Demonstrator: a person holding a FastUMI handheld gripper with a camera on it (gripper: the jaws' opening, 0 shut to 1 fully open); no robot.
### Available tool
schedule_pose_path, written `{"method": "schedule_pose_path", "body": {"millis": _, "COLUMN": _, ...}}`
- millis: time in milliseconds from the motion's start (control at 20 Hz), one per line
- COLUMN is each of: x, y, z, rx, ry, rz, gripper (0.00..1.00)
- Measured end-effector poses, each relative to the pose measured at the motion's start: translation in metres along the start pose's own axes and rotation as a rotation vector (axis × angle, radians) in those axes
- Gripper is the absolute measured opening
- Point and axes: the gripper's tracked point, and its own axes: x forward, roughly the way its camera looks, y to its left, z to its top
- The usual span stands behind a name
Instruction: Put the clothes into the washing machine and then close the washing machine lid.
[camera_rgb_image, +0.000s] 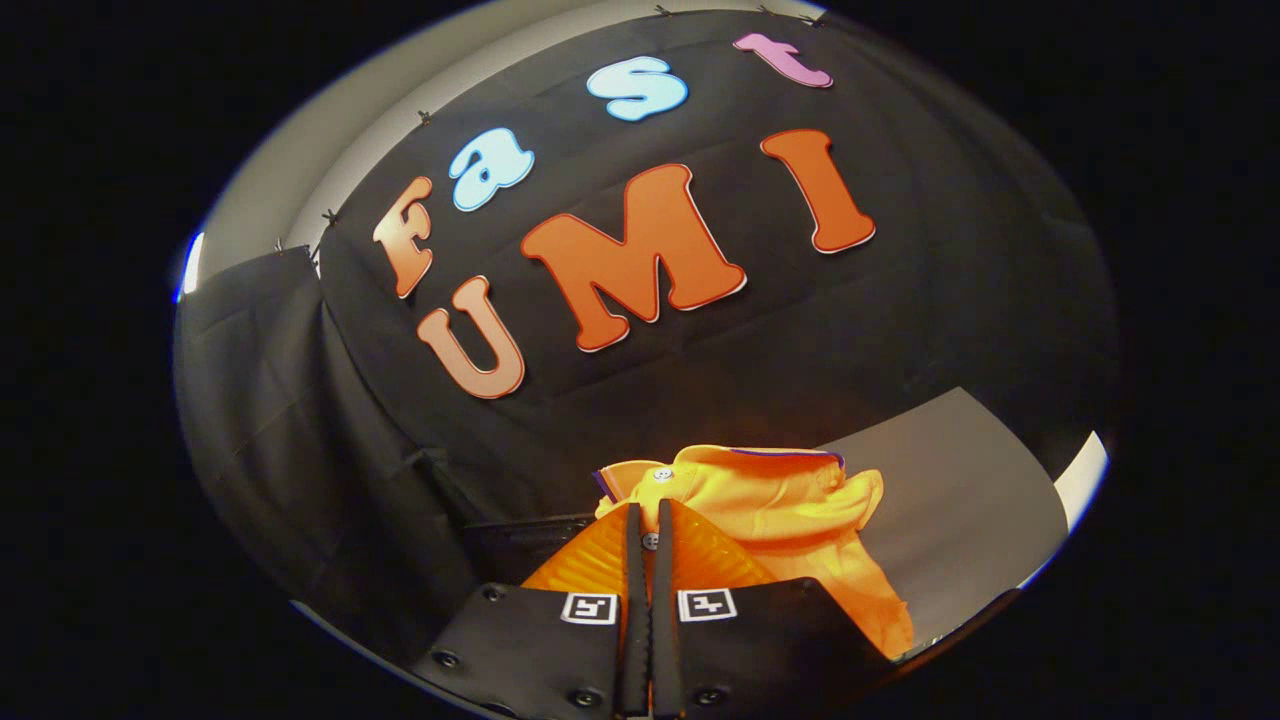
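Gripper (647, 515) jaws clenched, seemingly pinching orange shirt (790, 500), grey surface (960, 490) beyond

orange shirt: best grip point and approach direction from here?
Judging from this pose, the gripper has its fingers closed together with the orange shirt crumpled just beyond and to their right on the grey surface. Best bet: the raised collar fold nearest the fingertips. It stands up as a ridge, so open the fingers, come straight ahead and slightly down, and pinch across it.
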Motion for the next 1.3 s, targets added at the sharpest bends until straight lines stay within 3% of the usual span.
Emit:
{"method": "schedule_pose_path", "body": {"millis": 450, "x": 0.005, "y": 0.166, "z": -0.034, "rx": -0.018, "ry": -0.035, "rz": 0.103, "gripper": 0.09}}
{"method": "schedule_pose_path", "body": {"millis": 700, "x": 0.036, "y": 0.221, "z": -0.082, "rx": -0.043, "ry": 0.033, "rz": 0.144, "gripper": 0.09}}
{"method": "schedule_pose_path", "body": {"millis": 1000, "x": 0.09, "y": 0.231, "z": -0.156, "rx": -0.041, "ry": 0.144, "rz": 0.13, "gripper": 0.09}}
{"method": "schedule_pose_path", "body": {"millis": 1300, "x": 0.151, "y": 0.201, "z": -0.244, "rx": -0.037, "ry": 0.264, "rz": 0.046, "gripper": 0.09}}
